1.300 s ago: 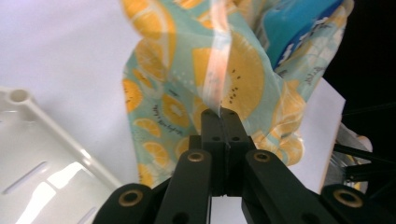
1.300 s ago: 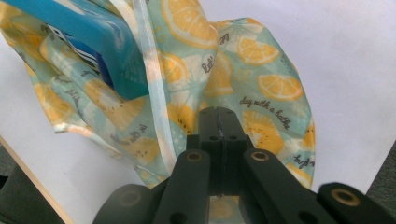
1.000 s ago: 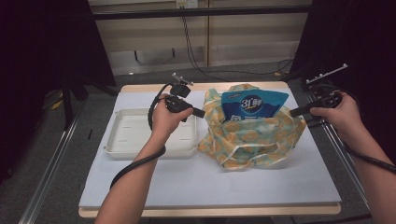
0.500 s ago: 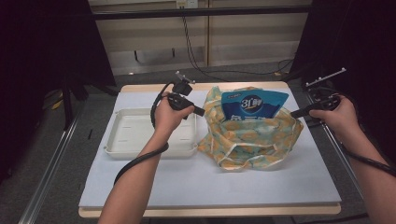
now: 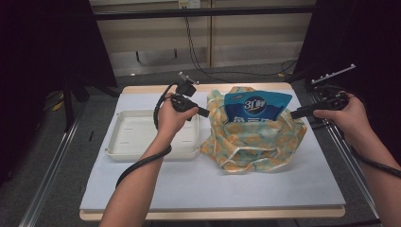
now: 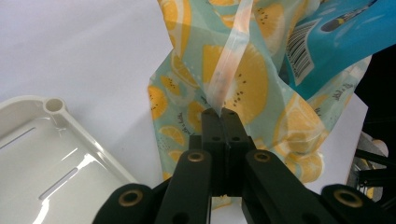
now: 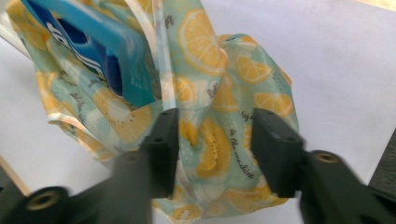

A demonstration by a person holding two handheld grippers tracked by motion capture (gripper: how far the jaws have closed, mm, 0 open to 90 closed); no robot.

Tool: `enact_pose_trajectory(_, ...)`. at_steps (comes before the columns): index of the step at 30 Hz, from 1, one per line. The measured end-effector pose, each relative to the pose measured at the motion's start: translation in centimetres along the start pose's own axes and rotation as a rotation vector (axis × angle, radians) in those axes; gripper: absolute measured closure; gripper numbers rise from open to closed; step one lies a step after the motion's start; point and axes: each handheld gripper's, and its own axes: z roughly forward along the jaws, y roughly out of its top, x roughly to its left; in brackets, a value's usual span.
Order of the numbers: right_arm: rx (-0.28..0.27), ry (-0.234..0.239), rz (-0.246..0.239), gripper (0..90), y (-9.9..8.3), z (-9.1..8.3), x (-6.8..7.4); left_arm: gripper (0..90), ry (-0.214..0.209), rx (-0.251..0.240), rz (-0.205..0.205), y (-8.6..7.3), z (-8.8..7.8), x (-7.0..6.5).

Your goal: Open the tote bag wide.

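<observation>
The lemon-print bag (image 5: 255, 142) sits mid-counter (image 5: 189, 189), beside the white tray (image 5: 142, 137), a blue pouch (image 5: 255, 106) standing in it. The left tongs (image 6: 223, 114) pinch its handle strap (image 6: 229, 60) tight, steadying it; the right tongs (image 7: 212, 140) have just opened, fabric loose between them.

Lemon-print bag (image 5: 255, 142) slumped open on the table — blue pouch (image 5: 255, 106) upright inside, seemingly leaning back.

Bare table front (image 5: 213, 189); white tray (image 5: 142, 137) just left of fruit-print bag (image 5: 255, 142).
</observation>
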Motion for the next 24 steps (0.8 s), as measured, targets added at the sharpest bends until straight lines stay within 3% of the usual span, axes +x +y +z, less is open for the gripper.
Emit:
enact_pose_trajectory(2, 0.026, -0.009, -0.043, 48.2, -0.1, 0.5, 0.5, 90.0, -0.004, -0.006, 0.001, 0.0, 0.0, 0.0)
enact_pose_trajectory(6, 0.041, 0.007, -0.051, 47.7, -0.4, 1.7, 1.1, 90.0, -0.001, 0.007, 0.014, -0.1, -0.2, 0.1)
enact_pose_trajectory(7, 0.037, 0.007, -0.061, 48.6, -0.4, 1.9, 1.1, 90.0, -0.003, -0.022, -0.026, -0.1, 0.0, -0.2)
enact_pose_trajectory(8, 0.041, 0.014, -0.064, 50.5, -0.4, 2.2, 1.2, 90.0, -0.003, -0.026, -0.032, -0.1, 0.1, -0.2)
enact_pose_trajectory(9, 0.043, 0.03, -0.07, 52.4, -0.4, 2.5, 1.2, 90.0, 0.003, -0.003, 0.0, 0.0, -0.1, 0.1)
enact_pose_trajectory(12, 0.054, 0.021, -0.06, 67.1, -0.2, 3.2, 1.1, 90.0, 0.011, -0.001, 0.001, 0.1, -0.2, 0.2)
enact_pose_trajectory(13, 0.05, 0.002, -0.047, 72.1, -0.1, 3.2, 1.0, 90.0, 0.012, 0.001, 0.004, 0.1, -0.3, 0.3)
enact_pose_trajectory(14, 0.041, 0.003, -0.044, 79.6, 0.0, 3.3, 0.8, 90.0, 0.013, 0.006, 0.007, 0.1, -0.3, 0.4)
enact_pose_trajectory(16, 0.02, 0.005, -0.022, 86.4, 0.2, 3.3, 0.5, 90.0, 0.014, 0.009, -0.002, 0.1, -0.4, 0.6)
enact_pose_trajectory(24, 0.009, -0.035, 0.045, 90.0, 1.0, 3.7, -1.3, 90.0, 0.02, 0.013, -0.038, 0.2, 0.0, 1.9)
